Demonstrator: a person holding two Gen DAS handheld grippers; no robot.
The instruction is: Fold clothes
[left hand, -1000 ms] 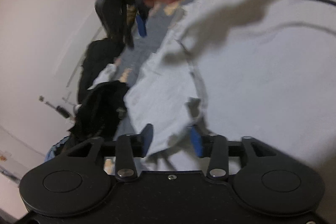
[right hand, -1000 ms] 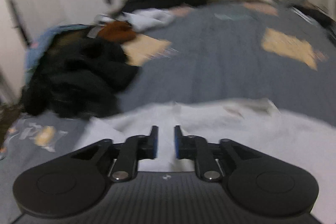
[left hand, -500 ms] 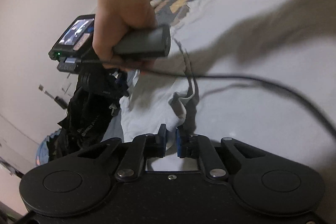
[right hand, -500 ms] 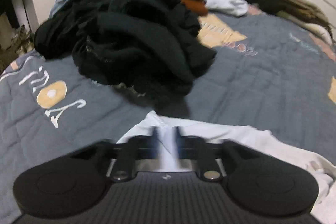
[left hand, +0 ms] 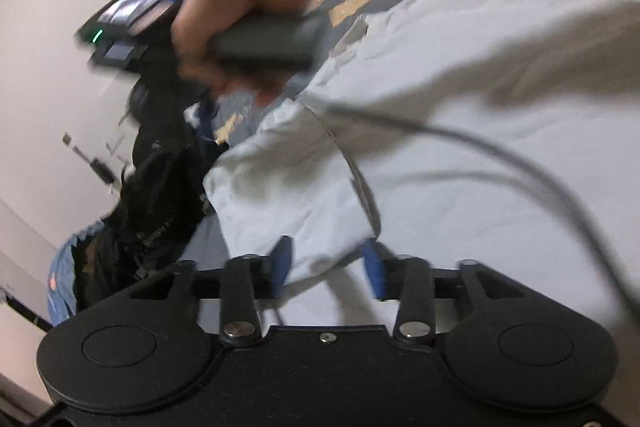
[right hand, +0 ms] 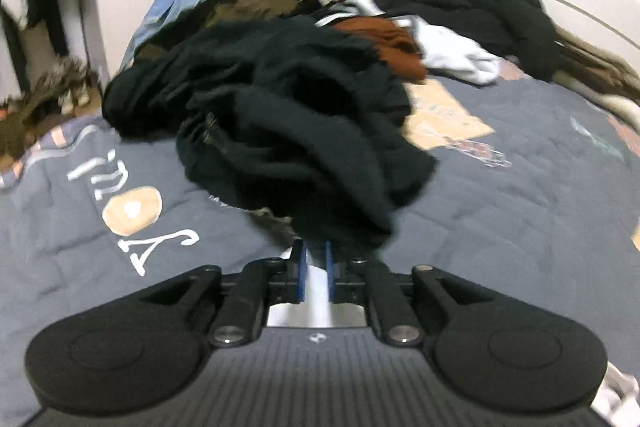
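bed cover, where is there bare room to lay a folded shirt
Bare quilt lies right of the black clothes pile, short of the black garment along the far edge. A smaller patch sits left of the pile by the printed letters. The middle and far left are crowded; the pale shirt covers the near side.

A pale grey-white garment (left hand: 460, 115) lies spread across the grey bed cover, wrinkled, with a folded sleeve flap at its near left edge. In the right wrist view only a small white strip of it (right hand: 316, 287) shows, just below a heap of black clothes (right hand: 288, 123).
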